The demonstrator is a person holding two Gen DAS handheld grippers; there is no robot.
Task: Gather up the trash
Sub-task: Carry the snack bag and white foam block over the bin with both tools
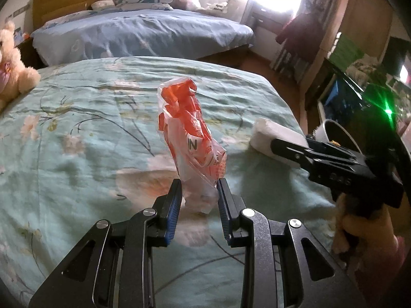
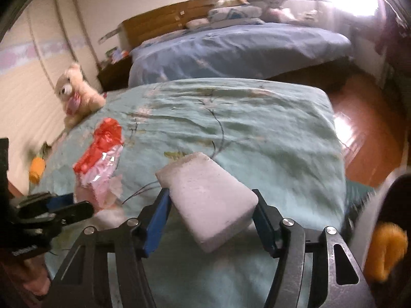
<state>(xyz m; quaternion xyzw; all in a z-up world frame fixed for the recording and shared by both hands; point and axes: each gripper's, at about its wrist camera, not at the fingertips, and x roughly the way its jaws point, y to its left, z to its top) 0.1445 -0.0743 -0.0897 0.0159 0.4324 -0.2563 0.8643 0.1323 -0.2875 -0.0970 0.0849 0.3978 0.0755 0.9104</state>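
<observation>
- partly blurred, the right wrist view smears the bed (image 2: 257,128) edges and the bin (image 1: 339,133) rim.
- left gripper (image 1: 199,200) jaws pinch the orange wrapper bag (image 1: 190,128), upright above the bed.
- right gripper (image 2: 210,215) jaws clamp the white foam block (image 2: 208,200).

A pale green floral bedspread (image 1: 77,133) fills the frame's centre. Behind it, at the top, lies a blue-quilted bed (image 1: 143,33) — wooden headboard (image 1: 74,0) beyond. A cream plush teddy bear (image 2: 74,89) sits at left.

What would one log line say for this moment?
task: collect trash | left gripper: shut on plastic bag | right gripper: shut on white block | both above bed
</observation>
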